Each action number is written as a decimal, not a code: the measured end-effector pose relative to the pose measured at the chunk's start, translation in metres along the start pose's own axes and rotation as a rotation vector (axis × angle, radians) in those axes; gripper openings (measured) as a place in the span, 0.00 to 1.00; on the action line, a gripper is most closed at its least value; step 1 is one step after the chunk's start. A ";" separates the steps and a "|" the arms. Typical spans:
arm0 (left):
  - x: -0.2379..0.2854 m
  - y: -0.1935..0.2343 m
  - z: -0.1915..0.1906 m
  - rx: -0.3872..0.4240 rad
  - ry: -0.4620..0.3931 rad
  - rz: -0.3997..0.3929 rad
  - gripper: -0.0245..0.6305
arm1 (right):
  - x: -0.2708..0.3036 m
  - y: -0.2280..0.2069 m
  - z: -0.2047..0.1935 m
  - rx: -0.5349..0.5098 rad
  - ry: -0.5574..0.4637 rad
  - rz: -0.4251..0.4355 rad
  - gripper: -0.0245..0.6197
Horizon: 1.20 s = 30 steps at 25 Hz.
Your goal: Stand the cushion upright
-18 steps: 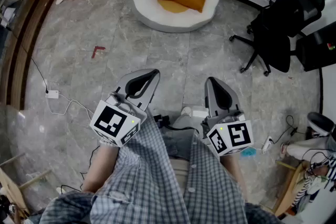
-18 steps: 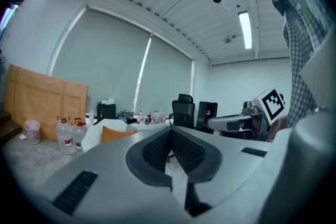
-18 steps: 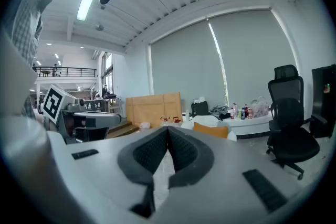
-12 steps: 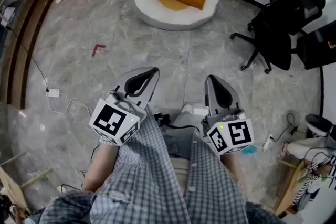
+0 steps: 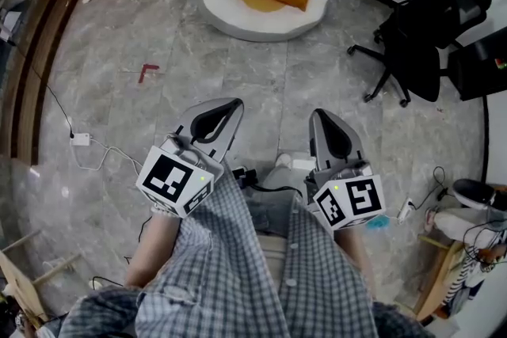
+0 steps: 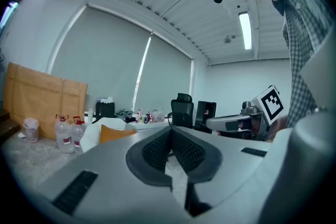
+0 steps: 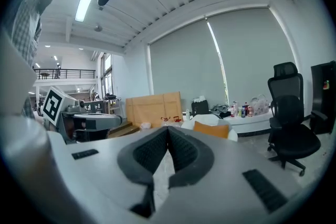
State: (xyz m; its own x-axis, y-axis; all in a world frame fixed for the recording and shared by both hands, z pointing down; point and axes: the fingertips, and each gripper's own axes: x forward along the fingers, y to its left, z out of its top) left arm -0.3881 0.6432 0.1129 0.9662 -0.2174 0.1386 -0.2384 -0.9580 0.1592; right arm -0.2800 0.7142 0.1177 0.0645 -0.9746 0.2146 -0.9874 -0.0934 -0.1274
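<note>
I wear a shirt (image 5: 230, 273) in a blue-grey and white check, buttoned down the front, over grey trousers (image 5: 269, 216). My left gripper (image 5: 235, 103) and right gripper (image 5: 318, 117) are both pale grey plastic, with broad rounded fingers lined inside with black ribbed pads (image 6: 157, 150) and a black slotted strip (image 6: 76, 191) on each outer face. Behind the fingers each carries a white cube (image 5: 174, 183) printed with black square markers, with a small green light at its edge.
</note>
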 end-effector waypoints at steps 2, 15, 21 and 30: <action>0.000 0.000 0.000 -0.006 -0.001 -0.010 0.05 | -0.001 0.003 0.000 0.008 -0.005 -0.007 0.04; 0.011 -0.006 -0.008 -0.017 0.018 -0.065 0.05 | -0.017 0.049 -0.028 -0.040 0.062 0.222 0.04; 0.030 0.007 -0.011 -0.029 0.033 -0.035 0.05 | -0.003 0.029 -0.028 -0.033 0.064 0.221 0.04; 0.101 0.033 -0.008 -0.073 0.073 -0.024 0.05 | 0.051 -0.037 -0.019 0.011 0.080 0.191 0.04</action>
State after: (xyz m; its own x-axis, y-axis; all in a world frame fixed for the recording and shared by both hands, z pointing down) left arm -0.2994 0.5912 0.1398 0.9626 -0.1777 0.2043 -0.2243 -0.9460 0.2339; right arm -0.2425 0.6721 0.1516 -0.1355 -0.9555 0.2622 -0.9790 0.0885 -0.1834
